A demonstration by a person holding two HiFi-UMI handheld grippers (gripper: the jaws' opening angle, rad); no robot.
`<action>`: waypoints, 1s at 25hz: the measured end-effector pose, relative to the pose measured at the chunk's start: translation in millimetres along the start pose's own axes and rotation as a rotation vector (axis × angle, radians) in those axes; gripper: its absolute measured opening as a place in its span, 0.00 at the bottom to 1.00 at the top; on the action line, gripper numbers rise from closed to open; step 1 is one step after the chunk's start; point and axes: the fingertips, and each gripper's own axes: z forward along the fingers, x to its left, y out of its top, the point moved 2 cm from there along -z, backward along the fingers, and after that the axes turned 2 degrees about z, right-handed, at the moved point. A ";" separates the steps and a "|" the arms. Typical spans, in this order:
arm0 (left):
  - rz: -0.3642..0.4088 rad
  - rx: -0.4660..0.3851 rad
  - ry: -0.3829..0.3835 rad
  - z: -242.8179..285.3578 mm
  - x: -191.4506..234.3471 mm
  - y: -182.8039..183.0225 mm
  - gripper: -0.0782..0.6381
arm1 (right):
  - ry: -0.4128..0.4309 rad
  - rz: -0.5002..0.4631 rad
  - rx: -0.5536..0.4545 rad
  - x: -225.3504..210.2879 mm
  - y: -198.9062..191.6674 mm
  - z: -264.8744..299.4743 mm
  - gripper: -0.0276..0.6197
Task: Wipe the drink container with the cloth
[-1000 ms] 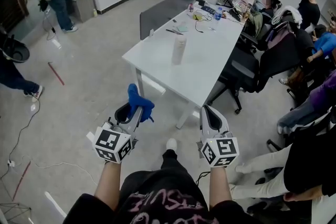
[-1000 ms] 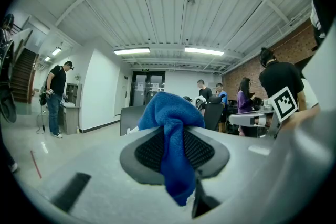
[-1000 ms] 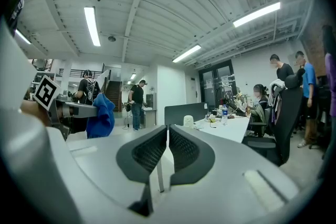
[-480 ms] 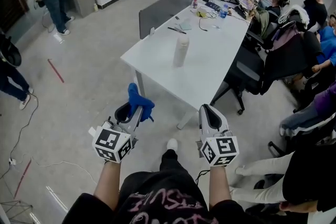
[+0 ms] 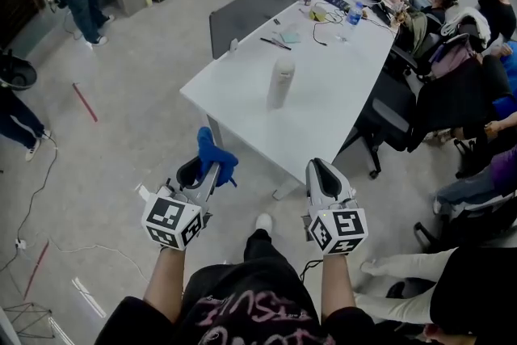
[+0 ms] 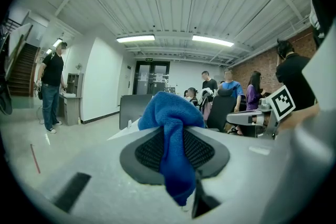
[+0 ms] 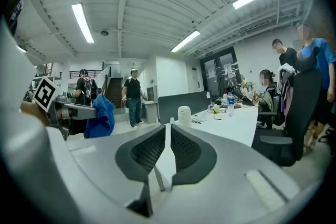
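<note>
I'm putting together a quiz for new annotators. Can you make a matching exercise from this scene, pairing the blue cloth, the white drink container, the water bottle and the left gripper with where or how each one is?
Things:
1. blue cloth
2. drink container
3. water bottle
4. left gripper

Places or states:
A. stands upright, alone on the near half of the white table
B. shut on fabric, held in the air short of the table
C. at the table's far end
D. pinched between two jaws, bunched up above them

Pairs: 1-D, 2-A, 3-C, 4-B
</note>
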 end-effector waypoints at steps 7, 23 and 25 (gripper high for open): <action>-0.010 0.034 0.015 58.3 16.0 3.4 0.24 | 0.028 0.017 0.020 -37.6 6.2 51.2 0.11; -0.013 0.078 0.047 178.7 33.7 23.8 0.24 | 0.094 0.033 0.044 -119.0 29.0 143.8 0.20; -0.014 0.083 0.053 186.2 35.5 24.6 0.24 | 0.104 0.037 0.044 -124.0 31.1 151.3 0.21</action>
